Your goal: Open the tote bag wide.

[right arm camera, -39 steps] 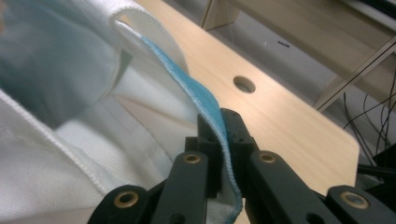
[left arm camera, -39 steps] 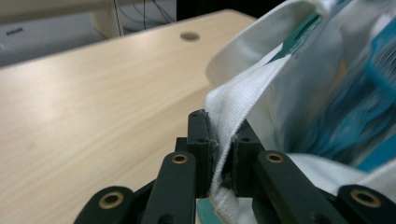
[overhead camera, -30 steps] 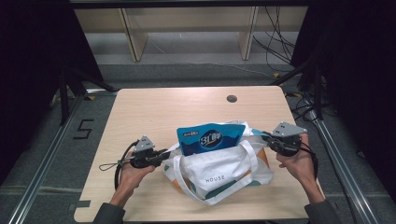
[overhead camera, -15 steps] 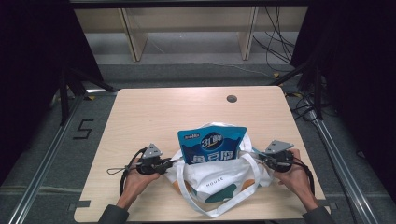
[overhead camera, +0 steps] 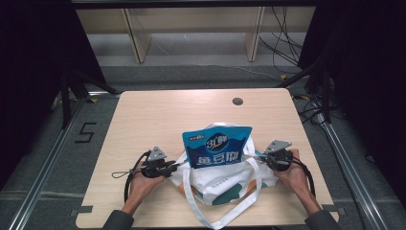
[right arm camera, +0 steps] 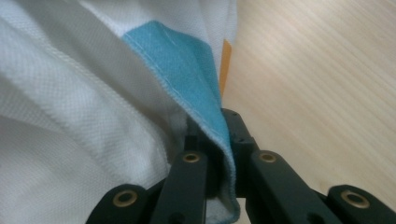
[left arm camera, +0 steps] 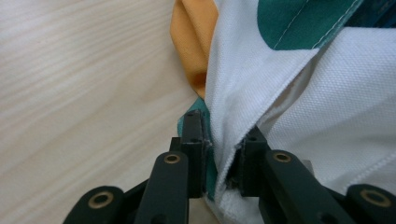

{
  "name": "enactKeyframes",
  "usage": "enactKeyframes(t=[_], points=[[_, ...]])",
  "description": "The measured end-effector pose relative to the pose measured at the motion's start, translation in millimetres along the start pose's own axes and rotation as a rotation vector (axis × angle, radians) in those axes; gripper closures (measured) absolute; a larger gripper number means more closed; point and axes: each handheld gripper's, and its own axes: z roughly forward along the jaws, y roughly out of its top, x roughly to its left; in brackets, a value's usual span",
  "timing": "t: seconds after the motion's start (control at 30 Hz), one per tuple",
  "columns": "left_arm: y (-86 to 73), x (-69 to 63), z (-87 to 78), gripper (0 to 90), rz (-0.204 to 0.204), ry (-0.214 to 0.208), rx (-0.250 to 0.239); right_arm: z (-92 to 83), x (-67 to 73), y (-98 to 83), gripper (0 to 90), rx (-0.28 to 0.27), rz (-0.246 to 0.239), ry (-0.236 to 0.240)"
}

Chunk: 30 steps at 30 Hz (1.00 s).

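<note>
A white tote bag (overhead camera: 225, 184) with green, orange and blue patches lies on the wooden table (overhead camera: 158, 115) near its front edge. A blue snack packet (overhead camera: 216, 146) stands up out of its mouth. My left gripper (overhead camera: 178, 165) is at the bag's left edge. In the left gripper view the bag's white hem (left arm camera: 224, 130) runs between the jaws of the left gripper (left arm camera: 223, 140), which have just been opening and stand slack around it. My right gripper (overhead camera: 258, 155) is at the bag's right edge, and in the right gripper view my right gripper (right arm camera: 215, 126) is shut on the blue-trimmed hem (right arm camera: 187, 70).
A long white strap (overhead camera: 225, 218) of the bag loops over the table's front edge. A dark round hole (overhead camera: 237, 101) sits near the far edge. Wooden shelving (overhead camera: 191, 28) and floor cables (overhead camera: 282, 52) lie beyond the table. The table's far half is bare wood.
Both hands have come down and toward the near edge with the bag, which now rests flatter on the table. The blue packet stands more exposed above the bag's mouth.
</note>
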Motion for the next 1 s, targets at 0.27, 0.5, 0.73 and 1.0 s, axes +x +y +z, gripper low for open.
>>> enactKeyframes(t=[0.27,0.5,0.73,1.0], points=[[9.3,20.6,13.0,76.1,-0.051,0.037,-0.037,23.2,-17.9,21.2,87.0,-0.011,0.008,-0.025],[12.8,26.2,2.4,63.4,-0.109,0.026,-0.028,-1.6,-35.3,25.8,55.7,-0.064,0.186,-0.050],[28.6,24.6,-17.5,40.7,-0.076,0.063,-0.053,-51.0,-41.5,33.7,48.8,-0.239,0.253,-0.021],[54.5,10.0,-25.5,36.5,-0.025,0.023,-0.113,-80.5,3.3,63.3,46.2,-0.335,0.123,0.213]])
